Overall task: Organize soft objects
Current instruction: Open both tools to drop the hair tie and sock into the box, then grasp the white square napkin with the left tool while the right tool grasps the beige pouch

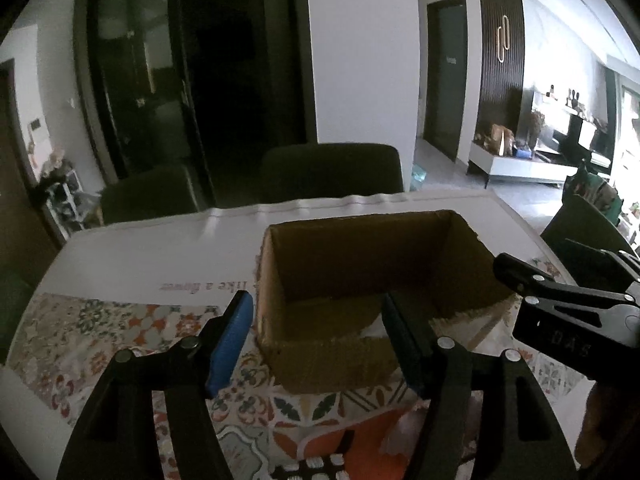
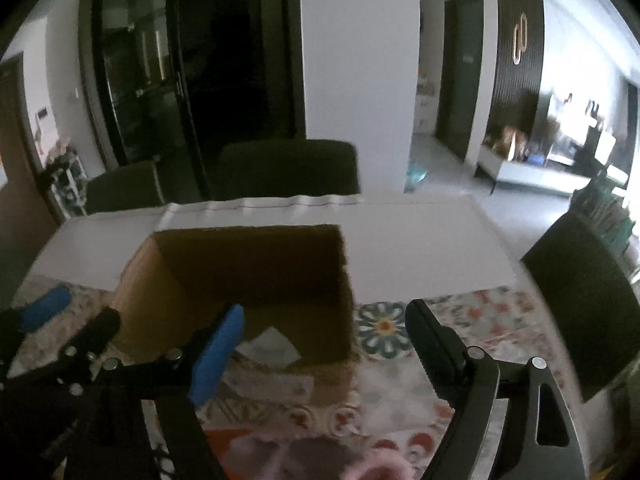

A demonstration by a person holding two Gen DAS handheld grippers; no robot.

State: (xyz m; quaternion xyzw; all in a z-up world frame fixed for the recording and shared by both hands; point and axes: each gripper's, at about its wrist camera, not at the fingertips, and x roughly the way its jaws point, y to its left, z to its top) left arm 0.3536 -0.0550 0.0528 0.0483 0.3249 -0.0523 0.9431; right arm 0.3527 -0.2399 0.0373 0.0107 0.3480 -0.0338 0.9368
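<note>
Soft objects wait at 6 o'clock, box at 12

Pink soft thing (image 2: 320,460) lies on the worktop (image 2: 420,248) below the cardboard box (image 2: 240,272); probably light, squashy, best pinched mid-body. Left claw (image 1: 316,340) and right claw (image 2: 324,344) both released.

Both views are dim and murky. Daylight floods in from the far right, blowing out the window (image 1: 630,136). The box (image 1: 372,280) interior sits in shadow. Edges bend and darken; the right view is motion-blurred.
</note>
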